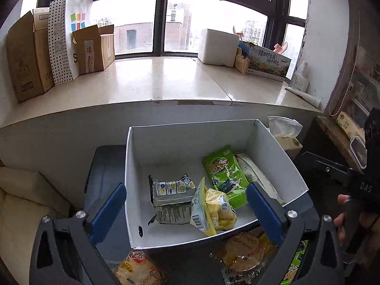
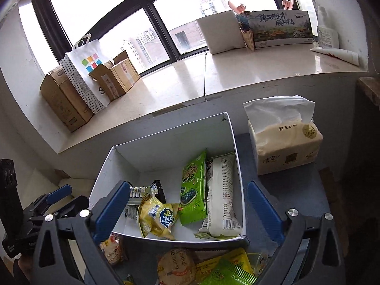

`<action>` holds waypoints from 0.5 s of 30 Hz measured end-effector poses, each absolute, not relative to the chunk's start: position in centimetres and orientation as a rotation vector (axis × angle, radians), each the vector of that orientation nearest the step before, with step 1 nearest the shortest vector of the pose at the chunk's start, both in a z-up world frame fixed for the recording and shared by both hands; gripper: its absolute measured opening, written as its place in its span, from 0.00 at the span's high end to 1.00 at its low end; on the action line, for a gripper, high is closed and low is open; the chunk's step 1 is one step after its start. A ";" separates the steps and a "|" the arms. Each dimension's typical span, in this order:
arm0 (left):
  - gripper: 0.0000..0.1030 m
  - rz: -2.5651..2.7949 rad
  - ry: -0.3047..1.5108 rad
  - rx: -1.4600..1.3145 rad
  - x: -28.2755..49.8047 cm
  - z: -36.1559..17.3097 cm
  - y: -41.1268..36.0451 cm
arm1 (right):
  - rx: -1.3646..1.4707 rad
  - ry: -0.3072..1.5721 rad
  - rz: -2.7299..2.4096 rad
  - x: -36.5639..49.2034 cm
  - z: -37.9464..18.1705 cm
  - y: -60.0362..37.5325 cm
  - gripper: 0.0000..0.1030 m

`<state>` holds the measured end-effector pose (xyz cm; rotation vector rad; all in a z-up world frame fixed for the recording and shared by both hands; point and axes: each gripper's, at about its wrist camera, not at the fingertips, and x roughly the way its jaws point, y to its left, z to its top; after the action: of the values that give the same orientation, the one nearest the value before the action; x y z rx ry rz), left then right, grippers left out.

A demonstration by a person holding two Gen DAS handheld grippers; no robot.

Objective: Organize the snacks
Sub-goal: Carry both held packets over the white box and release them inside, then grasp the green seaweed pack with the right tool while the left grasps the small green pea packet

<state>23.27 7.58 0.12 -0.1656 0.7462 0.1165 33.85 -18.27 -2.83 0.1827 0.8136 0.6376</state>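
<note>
Now both your tongs hang apart, empty, over the snacks.
Left tongs [image 1: 186,210] and right tongs [image 2: 188,210] face the white box [image 1: 166,142], ready for loose packets [image 2: 177,264] below.

The white box [image 2: 237,166] stands open-topped; its back half is bare floor, its front crowded with snack packets [image 2: 156,216]. A tissue pack [image 2: 285,147] blocks its right side.
</note>
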 end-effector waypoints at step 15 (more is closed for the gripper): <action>0.00 -0.002 0.686 -0.136 10.6 0.6 2.5 | 0.162 0.645 0.639 21.5 -2.1 -25.5 0.00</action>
<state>10.64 2.49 0.63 -0.1357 0.6862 -0.0018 21.49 -25.49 -2.06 0.1616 0.6447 0.6394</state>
